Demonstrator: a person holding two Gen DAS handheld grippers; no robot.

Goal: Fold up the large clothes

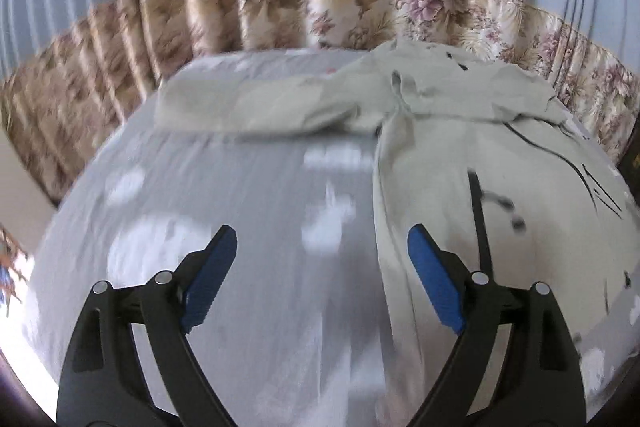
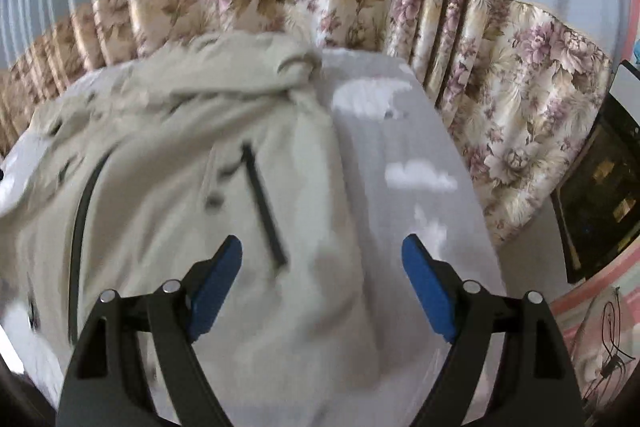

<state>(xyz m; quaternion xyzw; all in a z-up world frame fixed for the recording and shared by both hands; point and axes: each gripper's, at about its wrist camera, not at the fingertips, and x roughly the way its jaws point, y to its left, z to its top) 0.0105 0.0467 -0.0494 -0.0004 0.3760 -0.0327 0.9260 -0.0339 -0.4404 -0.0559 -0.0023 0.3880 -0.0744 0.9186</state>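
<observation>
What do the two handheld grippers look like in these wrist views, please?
The left gripper and right gripper look alike: two black plastic fingers with cut-out slots, silver round pivot pins, and ribbed blue pads on the inner faces. No cables, markings, hands or sleeves show.

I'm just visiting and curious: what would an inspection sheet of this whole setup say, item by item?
Surface: bed under a grey sheet with white cloud shapes.
Job's things: beige jacket spread out, dark zips showing, one sleeve stretched sideways.
Clutter: nothing seen.
Grippers: left tongs and right tongs both open, nothing between the blue pads.
Cables: thin dark wires on the floor beside the bed.
Surroundings: floral curtain behind the bed, dark cabinet at one side.
</observation>
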